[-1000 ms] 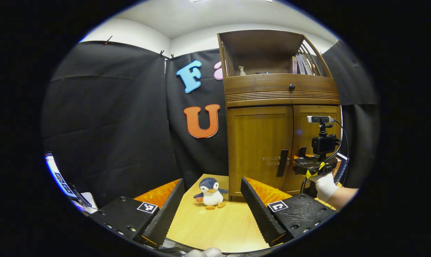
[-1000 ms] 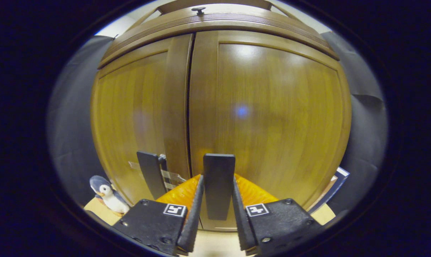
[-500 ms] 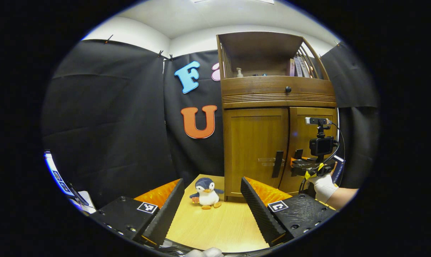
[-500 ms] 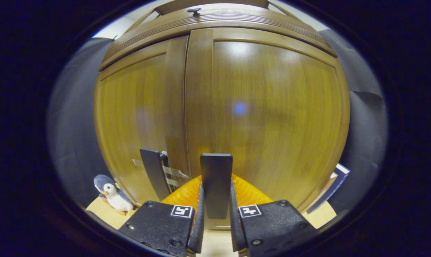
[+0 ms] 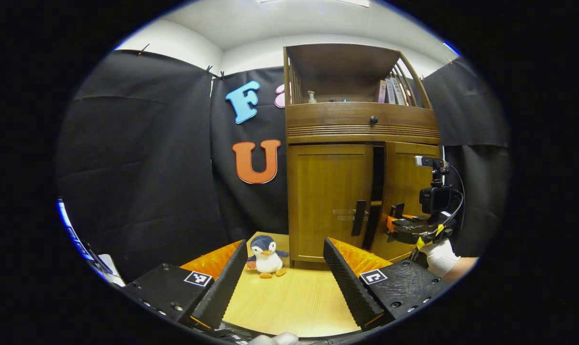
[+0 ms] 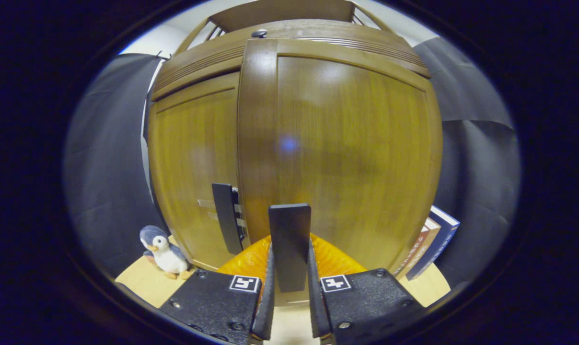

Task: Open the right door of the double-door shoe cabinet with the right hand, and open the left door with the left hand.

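The shoe cabinet (image 5: pixel 361 129) stands on a light wooden table (image 5: pixel 294 302) against the black cloth wall. Its right door (image 6: pixel 347 158) is pulled a little out from the frame, and in the left gripper view a dark gap (image 5: pixel 377 182) shows between the two doors. The left door (image 5: pixel 328 201) is flat against the frame, and its dark upright handle (image 5: pixel 359 218) is free.

The right gripper (image 6: pixel 289 297) is closed on the right door's handle (image 6: pixel 289 249): both fingers press on the sides of this dark upright bar. In the left gripper view the same gripper (image 5: pixel 404 225) is at the right door, held by a hand in a white glove (image 5: pixel 438 256).

The left gripper (image 5: pixel 284 282) is wide apart and holds nothing. It is above the table, well apart from the cabinet.

A small plush penguin (image 5: pixel 265 250) stands on the table just beside the cabinet's left bottom corner. Some books (image 6: pixel 431 244) lean beside the cabinet on its right side. On the open upper shelf there are a small bottle (image 5: pixel 311 97) and more books (image 5: pixel 390 91)
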Motion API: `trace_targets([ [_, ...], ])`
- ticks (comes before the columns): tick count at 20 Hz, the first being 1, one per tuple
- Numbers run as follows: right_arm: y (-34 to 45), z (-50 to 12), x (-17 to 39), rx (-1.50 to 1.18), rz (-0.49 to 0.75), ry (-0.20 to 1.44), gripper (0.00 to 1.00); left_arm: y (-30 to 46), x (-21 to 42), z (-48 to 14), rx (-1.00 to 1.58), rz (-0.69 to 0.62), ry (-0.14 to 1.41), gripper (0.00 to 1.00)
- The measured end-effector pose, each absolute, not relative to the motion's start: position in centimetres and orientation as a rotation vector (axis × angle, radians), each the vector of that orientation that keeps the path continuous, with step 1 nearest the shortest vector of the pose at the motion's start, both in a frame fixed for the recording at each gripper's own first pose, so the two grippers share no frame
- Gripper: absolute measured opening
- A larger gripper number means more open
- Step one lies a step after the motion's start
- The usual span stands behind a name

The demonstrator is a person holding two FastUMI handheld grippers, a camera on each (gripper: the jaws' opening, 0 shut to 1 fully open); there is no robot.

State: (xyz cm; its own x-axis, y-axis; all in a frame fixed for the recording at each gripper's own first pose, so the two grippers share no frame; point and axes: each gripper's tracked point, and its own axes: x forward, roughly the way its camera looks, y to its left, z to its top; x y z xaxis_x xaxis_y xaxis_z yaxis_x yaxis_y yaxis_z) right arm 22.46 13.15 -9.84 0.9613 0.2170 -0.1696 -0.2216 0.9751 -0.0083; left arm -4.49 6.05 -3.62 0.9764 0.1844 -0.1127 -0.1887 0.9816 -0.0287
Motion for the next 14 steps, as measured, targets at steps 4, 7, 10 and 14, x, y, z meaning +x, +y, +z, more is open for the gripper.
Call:
trace_targets([
  [4,11.6,-10.0,20.0,-0.024,0.218,0.173,0.34,5.0,-4.9,-3.5,-0.034,0.158,0.101,0.96],
  [7,10.1,-10.0,18.3,-0.029,0.213,0.173,0.34,4.3,-5.2,-3.6,-0.036,0.133,0.099,0.96],
  [10,8.7,-10.1,16.8,-0.037,0.202,0.174,0.33,3.5,-5.4,-3.6,-0.031,0.104,0.096,0.96],
  [14,7.0,-10.1,15.3,-0.034,0.189,0.179,0.3,2.5,-5.6,-3.4,-0.026,0.065,0.086,0.96],
])
